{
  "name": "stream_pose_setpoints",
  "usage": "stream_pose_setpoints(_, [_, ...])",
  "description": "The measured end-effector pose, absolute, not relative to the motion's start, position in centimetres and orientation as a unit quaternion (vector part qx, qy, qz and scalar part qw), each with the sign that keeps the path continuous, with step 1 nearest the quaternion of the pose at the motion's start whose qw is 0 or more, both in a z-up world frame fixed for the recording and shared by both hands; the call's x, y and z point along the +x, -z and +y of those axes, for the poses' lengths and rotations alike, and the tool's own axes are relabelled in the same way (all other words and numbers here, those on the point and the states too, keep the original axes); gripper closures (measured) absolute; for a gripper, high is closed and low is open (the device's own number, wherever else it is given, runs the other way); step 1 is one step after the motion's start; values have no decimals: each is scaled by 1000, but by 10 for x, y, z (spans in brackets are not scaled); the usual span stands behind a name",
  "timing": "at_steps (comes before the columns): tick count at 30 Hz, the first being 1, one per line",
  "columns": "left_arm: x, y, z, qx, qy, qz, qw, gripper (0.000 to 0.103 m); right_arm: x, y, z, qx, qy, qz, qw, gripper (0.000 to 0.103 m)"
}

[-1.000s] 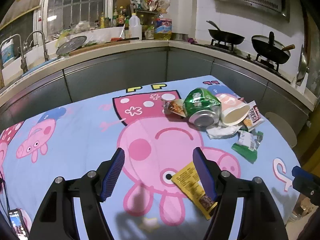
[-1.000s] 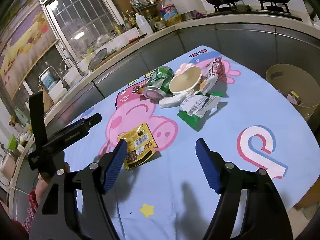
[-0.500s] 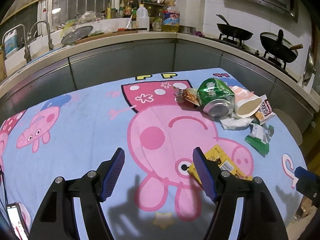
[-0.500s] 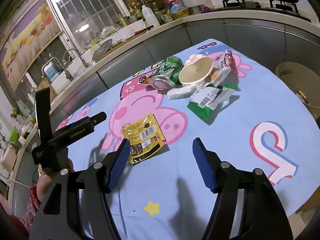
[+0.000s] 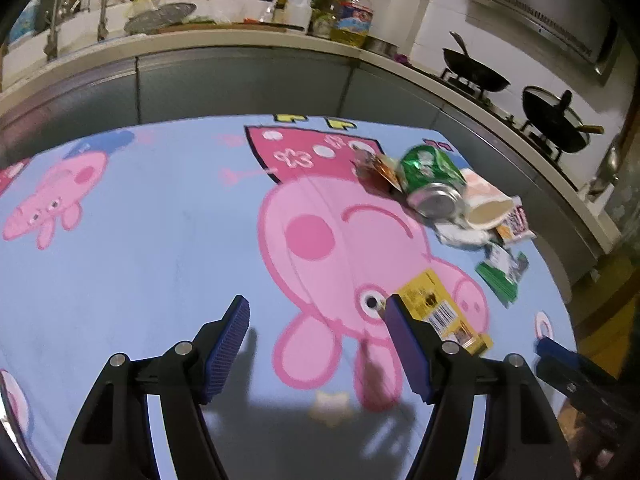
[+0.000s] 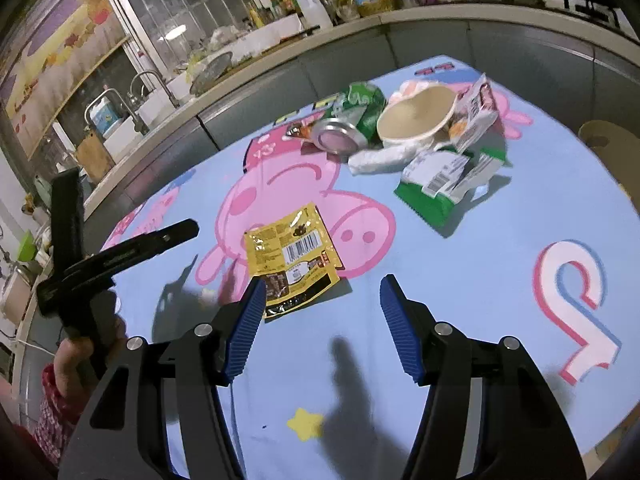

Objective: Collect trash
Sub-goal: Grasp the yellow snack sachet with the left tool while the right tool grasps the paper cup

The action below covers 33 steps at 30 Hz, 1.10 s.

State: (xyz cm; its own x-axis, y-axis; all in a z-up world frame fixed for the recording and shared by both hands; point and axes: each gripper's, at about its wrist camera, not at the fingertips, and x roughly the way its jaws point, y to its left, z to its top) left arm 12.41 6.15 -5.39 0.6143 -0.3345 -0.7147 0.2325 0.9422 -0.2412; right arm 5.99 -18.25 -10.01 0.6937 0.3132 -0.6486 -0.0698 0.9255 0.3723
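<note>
Down on the blue cartoon tablecloth (image 6: 460, 264), the yellow wrapper (image 6: 294, 254) lies flat on the big pink pig print, and everything else is placed from it. Just beside its near edge sits the right gripper (image 6: 320, 330); its 2 blue pads are spread with only cloth between them, and its jaws have just been closing. One pad's tip overlaps the wrapper's lower corner in the right wrist view, though contact cannot be told. The left gripper (image 5: 316, 346) hovers to the wrapper's left, jaws spread wide and empty, its right pad lying over the wrapper's near corner in the left wrist view. Beyond the wrapper, toward the counter (image 5: 240, 44), the rest of the trash is heaped: a crushed green can (image 6: 352, 120) on its side, a paper bowl (image 6: 416, 120) tipped beside it, a crumpled white tissue (image 6: 380, 160), and a green-and-white packet (image 6: 444, 178) nearest the wrapper. A bin (image 6: 612, 148) stands off the table's far right edge.
</note>
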Motion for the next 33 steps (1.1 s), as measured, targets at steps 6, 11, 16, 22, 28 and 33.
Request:
stream_pose_setpoints(6, [122,65,50,-103,213,444,864,33,84,116,-198,190,-86,390,897,48])
stream_pose_setpoints(11, [122,72,26,-117,258,460,842,35,99,122,-200,189,-92,401,892,74])
stream_pose_setpoints(16, [127,84,10,-138,288,485,814,45,112,137,-182,168,-111,425,882,99])
stream_pose_setpoints(22, [139,94,14,-216,321,505,771,48,113,140,-177,170,-117,414,887,99])
stream_pose_setpoints(28, [144,98,5,-240,332,509,757,71,118,141,-167,166,-136,413,885,99])
stream_pose_setpoints(33, [148,100,11,-236,315,507,767,102,122,138,-173,182,-137,415,881,95])
